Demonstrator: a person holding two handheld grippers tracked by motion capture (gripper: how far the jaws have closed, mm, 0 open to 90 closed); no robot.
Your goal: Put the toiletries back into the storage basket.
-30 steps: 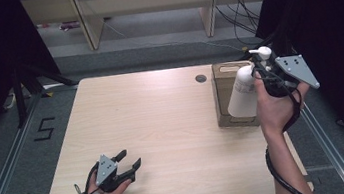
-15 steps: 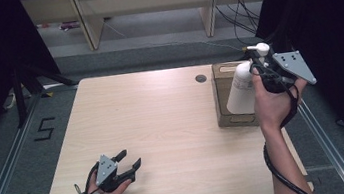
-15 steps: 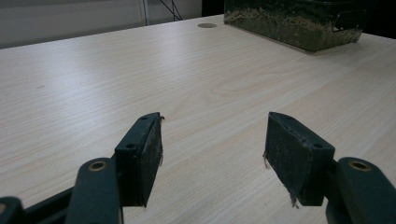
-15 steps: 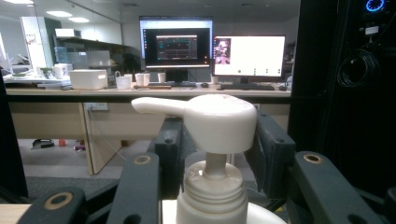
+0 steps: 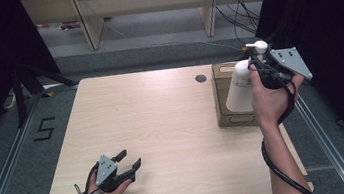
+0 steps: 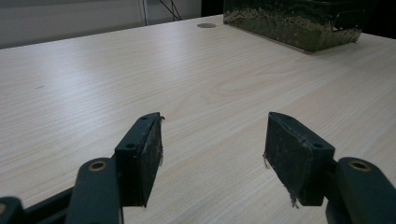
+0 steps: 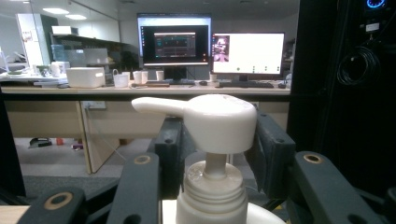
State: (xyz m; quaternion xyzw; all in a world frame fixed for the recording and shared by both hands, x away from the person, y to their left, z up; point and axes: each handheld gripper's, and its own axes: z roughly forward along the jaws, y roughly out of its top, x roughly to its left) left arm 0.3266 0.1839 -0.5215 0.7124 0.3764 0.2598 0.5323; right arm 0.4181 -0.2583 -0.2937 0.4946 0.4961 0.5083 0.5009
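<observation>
A white pump bottle [image 5: 238,88] hangs over the brown open-topped box [image 5: 227,116] at the table's right edge. My right gripper [image 5: 255,62] is shut on it just below its pump head. In the right gripper view the jaws flank the bottle's neck and pump head [image 7: 205,116], and the right gripper [image 7: 215,142] points level toward a far room. My left gripper [image 5: 130,159] lies in a hand on the table's front left. It is open with bare wood between its pads [image 6: 212,149]. The box [image 6: 289,23] stands far ahead of it.
The light wooden table [image 5: 162,118] has a round cable hole [image 5: 201,78] just left of the box. Wooden shelving and cables stand on the floor beyond the far edge. Black curtains hang at both sides. A metal rail runs along the floor at the left.
The right gripper and the bottle have edged slightly upward over the box. The left gripper has not moved.
</observation>
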